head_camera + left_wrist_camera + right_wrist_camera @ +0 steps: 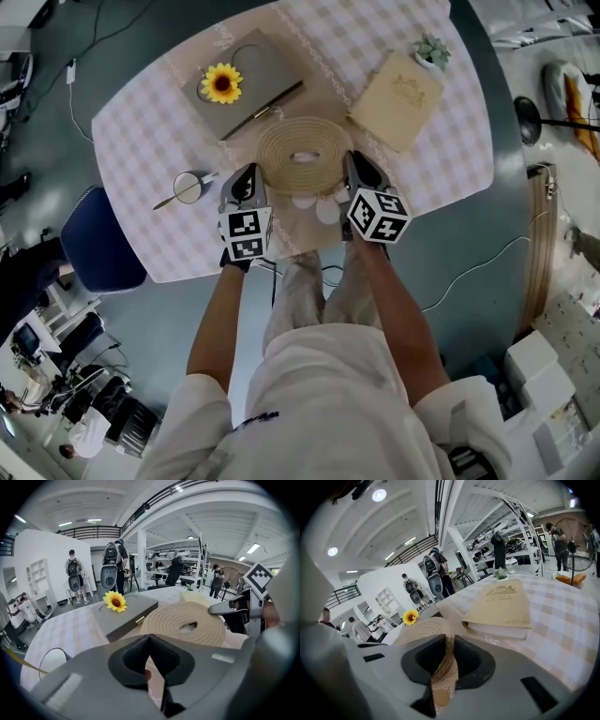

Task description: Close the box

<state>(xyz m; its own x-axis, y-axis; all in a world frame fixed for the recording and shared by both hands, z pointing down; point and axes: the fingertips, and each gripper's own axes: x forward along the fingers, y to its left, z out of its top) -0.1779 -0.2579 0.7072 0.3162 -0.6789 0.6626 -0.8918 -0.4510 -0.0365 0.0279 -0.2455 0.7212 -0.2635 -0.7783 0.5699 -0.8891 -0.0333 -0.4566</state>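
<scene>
We see the woven box point(305, 155) at mid-table between the grey case point(246, 82) and the book point(397, 98). The grippers flank it: the left gripper point(248, 176) has its jaws together, and the right gripper point(356, 167) is clamped on its rim.

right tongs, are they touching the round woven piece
Touching. The right gripper view shows the right tongs shut on the round woven piece. Its rim is pinched between the jaws with no gap.

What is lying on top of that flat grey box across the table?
A yellow sunflower head rests on the flat grey box, near its left end. The lid is down, so whatever is inside the box is hidden.
</scene>
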